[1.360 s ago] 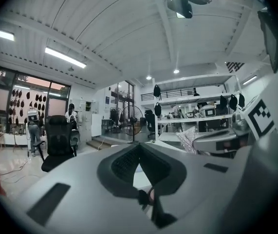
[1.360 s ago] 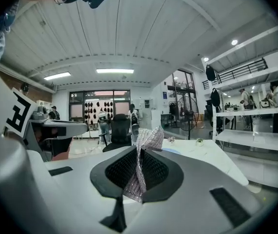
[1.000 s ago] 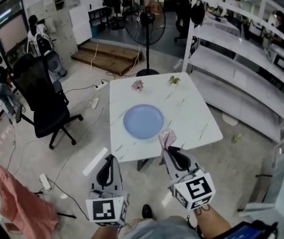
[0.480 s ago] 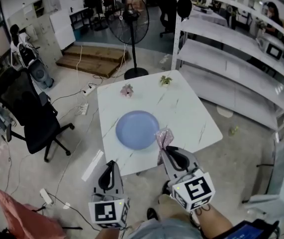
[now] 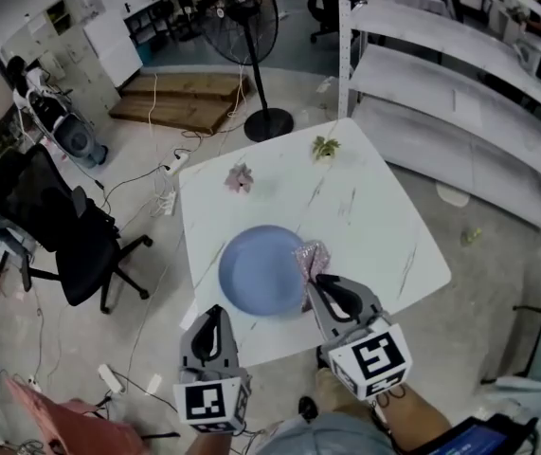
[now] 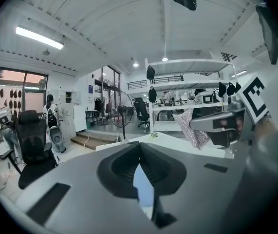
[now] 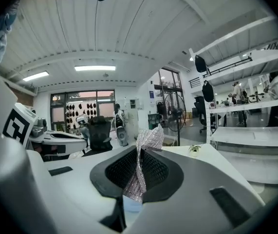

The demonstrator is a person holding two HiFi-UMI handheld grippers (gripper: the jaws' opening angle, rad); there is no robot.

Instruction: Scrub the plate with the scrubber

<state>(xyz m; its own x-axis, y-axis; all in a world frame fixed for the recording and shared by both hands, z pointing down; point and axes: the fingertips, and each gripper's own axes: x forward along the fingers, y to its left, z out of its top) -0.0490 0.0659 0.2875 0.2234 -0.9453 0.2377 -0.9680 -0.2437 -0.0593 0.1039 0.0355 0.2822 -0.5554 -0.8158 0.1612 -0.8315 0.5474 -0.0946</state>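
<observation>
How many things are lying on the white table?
3: blue plate near the front edge; small pinkish item beyond it, left; small green plant at the far edge. The scrubber in the right gripper may hide more.

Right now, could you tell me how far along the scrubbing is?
Done: the right hand-held gripper is shut on the scrubber. In hand: it hangs over the right edge of the plate; contact unclear. Left: the scrubbing itself. The left hand-held gripper is shut, empty, off the plate.
</observation>
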